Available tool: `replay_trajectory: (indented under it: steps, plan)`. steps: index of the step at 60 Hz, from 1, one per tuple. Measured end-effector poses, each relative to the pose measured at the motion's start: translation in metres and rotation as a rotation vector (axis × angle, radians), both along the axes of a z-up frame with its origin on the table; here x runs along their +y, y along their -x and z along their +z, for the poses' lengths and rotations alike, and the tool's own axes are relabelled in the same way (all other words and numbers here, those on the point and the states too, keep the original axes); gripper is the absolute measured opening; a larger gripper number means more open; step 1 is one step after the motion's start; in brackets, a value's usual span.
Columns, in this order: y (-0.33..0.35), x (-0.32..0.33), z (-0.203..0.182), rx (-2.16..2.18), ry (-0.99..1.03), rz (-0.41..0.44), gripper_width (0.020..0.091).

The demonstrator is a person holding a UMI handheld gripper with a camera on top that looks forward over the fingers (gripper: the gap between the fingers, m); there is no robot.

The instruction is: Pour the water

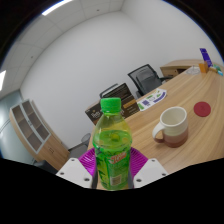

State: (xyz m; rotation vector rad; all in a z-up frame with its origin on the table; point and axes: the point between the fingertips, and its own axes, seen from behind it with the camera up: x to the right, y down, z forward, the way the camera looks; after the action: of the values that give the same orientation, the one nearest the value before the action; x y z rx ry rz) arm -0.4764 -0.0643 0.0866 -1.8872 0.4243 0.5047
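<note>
Your gripper (112,170) is closed on the green bottle (112,140) at its labelled middle, cap still on, held upright above the surface (175,150). The thin plastic will likely flex and slip, so squeeze gently. The mug (171,123) stands just beyond.

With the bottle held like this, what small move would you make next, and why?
I would probably carry the bottle toward the mug until its neck is over the rim. The gripper looks shut on the bottle, the green cap seems to be on, and the mug stands apart on the table, beyond the fingers.
</note>
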Motion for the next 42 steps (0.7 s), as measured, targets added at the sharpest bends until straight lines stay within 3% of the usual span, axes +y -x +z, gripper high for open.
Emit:
replay_trajectory:
  steps: [13,23,42]
  plan:
    - [-0.044,0.017,0.028,0.587,0.072,-0.178,0.0413]
    - [-0.058,0.026,0.047,0.919,0.100,-0.227,0.0408]
    - [-0.064,0.044,0.047,1.341,0.149,-0.327,0.0411]
